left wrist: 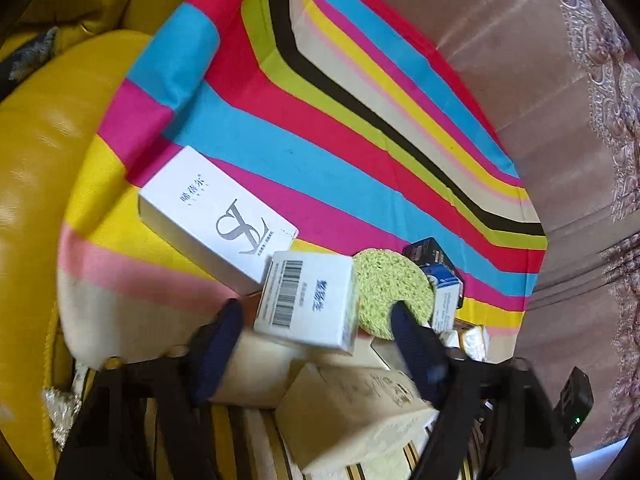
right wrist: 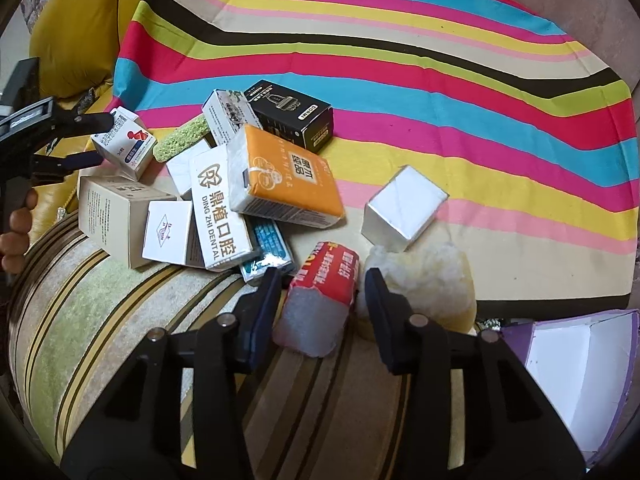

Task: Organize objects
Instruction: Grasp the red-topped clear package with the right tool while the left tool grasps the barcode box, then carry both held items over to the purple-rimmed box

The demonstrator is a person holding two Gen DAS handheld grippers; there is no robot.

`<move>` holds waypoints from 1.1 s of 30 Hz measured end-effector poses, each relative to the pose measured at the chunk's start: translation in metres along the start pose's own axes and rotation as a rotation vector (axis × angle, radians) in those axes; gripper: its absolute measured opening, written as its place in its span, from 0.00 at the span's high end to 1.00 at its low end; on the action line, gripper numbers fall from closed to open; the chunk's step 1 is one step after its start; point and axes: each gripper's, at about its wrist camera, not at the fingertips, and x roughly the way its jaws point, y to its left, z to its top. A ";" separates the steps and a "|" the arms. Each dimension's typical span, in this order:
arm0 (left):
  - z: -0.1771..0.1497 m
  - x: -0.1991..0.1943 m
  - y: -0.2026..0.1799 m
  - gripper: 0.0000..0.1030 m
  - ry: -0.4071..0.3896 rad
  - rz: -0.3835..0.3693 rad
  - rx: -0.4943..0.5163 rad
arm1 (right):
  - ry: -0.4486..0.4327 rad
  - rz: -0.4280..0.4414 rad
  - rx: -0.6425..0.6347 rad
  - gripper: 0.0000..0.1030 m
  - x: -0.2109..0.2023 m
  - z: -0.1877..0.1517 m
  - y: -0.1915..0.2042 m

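Looks like a tidy-up job on a sofa seat that's half covered by a rainbow-striped cloth [right wrist: 440, 92], with a jumble of little boxes heaped near the cloth's near-left corner, probably dumped there so they can be sorted one at a time. The left hand-held gripper [left wrist: 316, 316] has its jaws spread either side of a small white cardboard box with a barcode label [left wrist: 308, 300], which sits tilted on top of the heap; the left pad clearly isn't touching, so it's bracketed rather than pinched. A round green sponge disc [left wrist: 390, 294] lies just behind its right finger. The right hand-held gripper [right wrist: 322, 280] straddles a red soft packet with a clear plastic end [right wrist: 320, 300] at the cloth's near edge, the packet right between the fingertips, jaws part-way in but with gaps showing, so no squeeze yet. A purple open box [right wrist: 576, 364] waits off to the right, likely the drop spot.
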 end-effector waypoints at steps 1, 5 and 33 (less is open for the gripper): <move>0.001 0.001 -0.001 0.45 0.001 -0.002 0.012 | -0.002 0.003 0.001 0.58 0.000 0.000 0.000; -0.001 0.002 -0.001 0.59 0.002 -0.023 0.024 | -0.011 0.009 0.001 0.67 -0.003 -0.002 0.002; -0.064 -0.068 -0.079 0.60 -0.239 -0.154 0.103 | -0.182 0.057 0.062 0.68 -0.069 -0.038 -0.023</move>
